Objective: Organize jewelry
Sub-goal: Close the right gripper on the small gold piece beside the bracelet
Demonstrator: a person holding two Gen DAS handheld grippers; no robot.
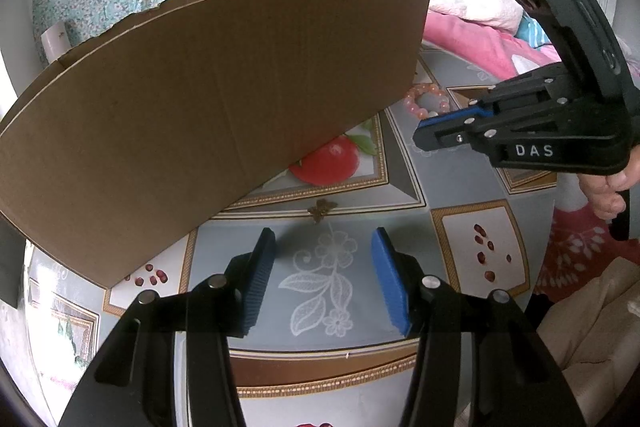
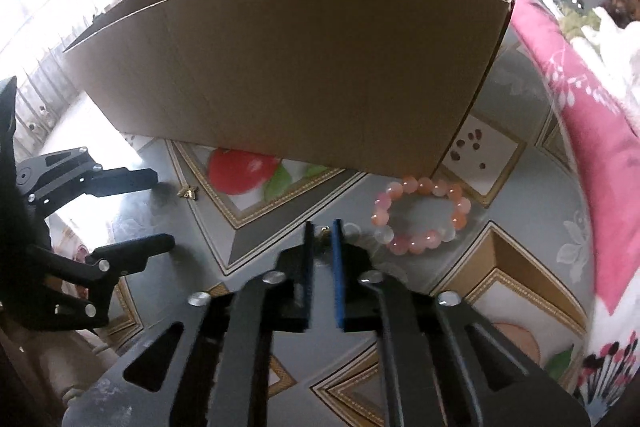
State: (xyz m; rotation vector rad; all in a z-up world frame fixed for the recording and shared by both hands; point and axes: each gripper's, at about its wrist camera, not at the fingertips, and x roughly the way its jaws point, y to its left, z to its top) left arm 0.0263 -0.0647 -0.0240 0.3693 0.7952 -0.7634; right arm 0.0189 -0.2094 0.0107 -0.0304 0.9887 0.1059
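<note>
The cardboard box (image 2: 288, 67) stands on the patterned tabletop (image 2: 256, 239), and everything else is placed against it. The pink bead bracelet (image 2: 420, 215) lies just off the box's near right corner. A small gold charm (image 1: 320, 209) sits near the middle of the box's front wall. The right gripper (image 2: 323, 233) has its jaws pressed together on a tiny gold piece (image 2: 325, 231), just left of the bracelet. The left gripper (image 1: 323, 251) hangs over bare tabletop in front of the box, jaws apart and holding nothing.

The grip looks to be at the very tips, so the piece could slip out on the lift over the tall box wall. A drop could also knock the bracelet aside.
</note>
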